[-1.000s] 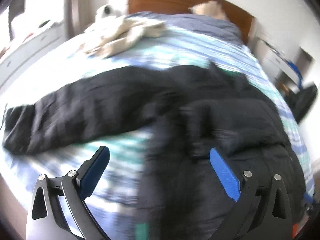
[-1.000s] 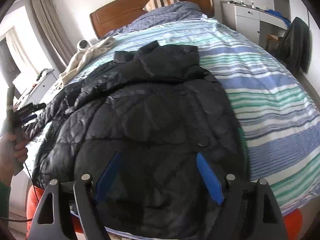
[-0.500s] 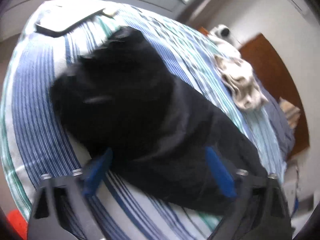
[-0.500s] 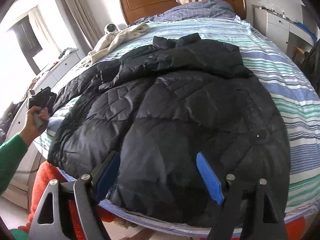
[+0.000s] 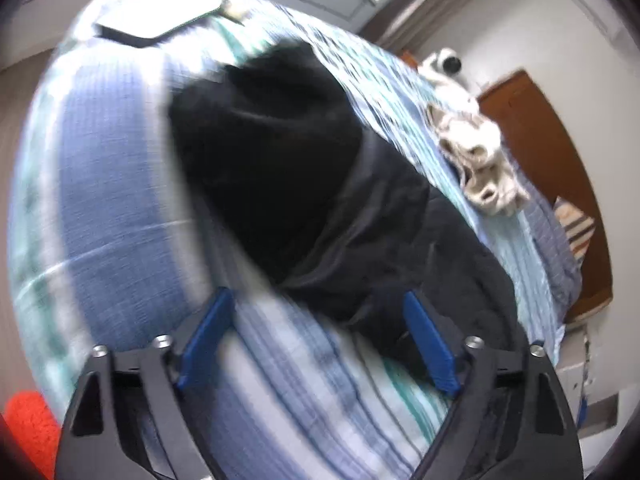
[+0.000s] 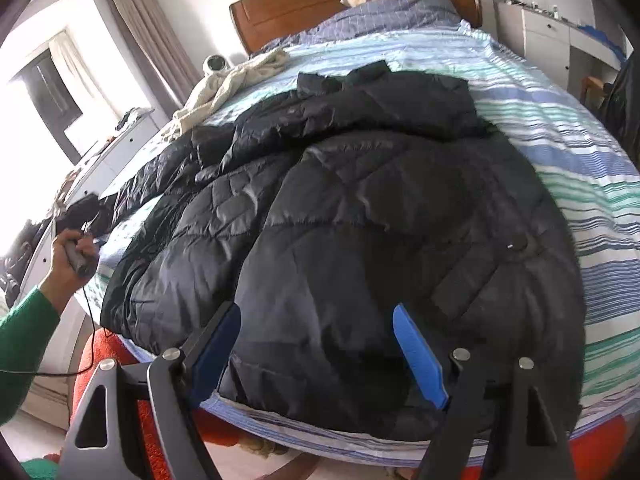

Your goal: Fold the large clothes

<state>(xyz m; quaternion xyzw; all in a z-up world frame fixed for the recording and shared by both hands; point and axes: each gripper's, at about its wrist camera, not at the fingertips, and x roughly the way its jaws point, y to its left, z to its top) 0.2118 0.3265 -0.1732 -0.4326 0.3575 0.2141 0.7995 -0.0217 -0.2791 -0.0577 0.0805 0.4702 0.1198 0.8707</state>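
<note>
A large black quilted puffer coat (image 6: 360, 216) lies spread on the striped bed (image 6: 600, 184), collar toward the headboard. Its left sleeve (image 5: 280, 168) stretches toward the bed's side edge. My left gripper (image 5: 316, 304) is open and empty, hovering just short of the sleeve end; the view is blurred. It also shows in the right wrist view (image 6: 80, 216), held by a hand in a green sleeve. My right gripper (image 6: 316, 316) is open and empty above the coat's hem at the foot of the bed.
A cream garment (image 6: 236, 80) lies near the headboard (image 6: 320, 4), with a small round camera (image 6: 216, 63) beside it. A flat dark-edged tablet-like object (image 5: 148, 20) lies at the bed edge beyond the sleeve. White drawers (image 6: 540, 36) stand at right, an orange rug (image 6: 116, 352) below.
The left gripper swung from facing across the coat to the bed's left side, then moved closer to the sleeve end. The right gripper shifted slightly along the hem; the coat has not moved.
</note>
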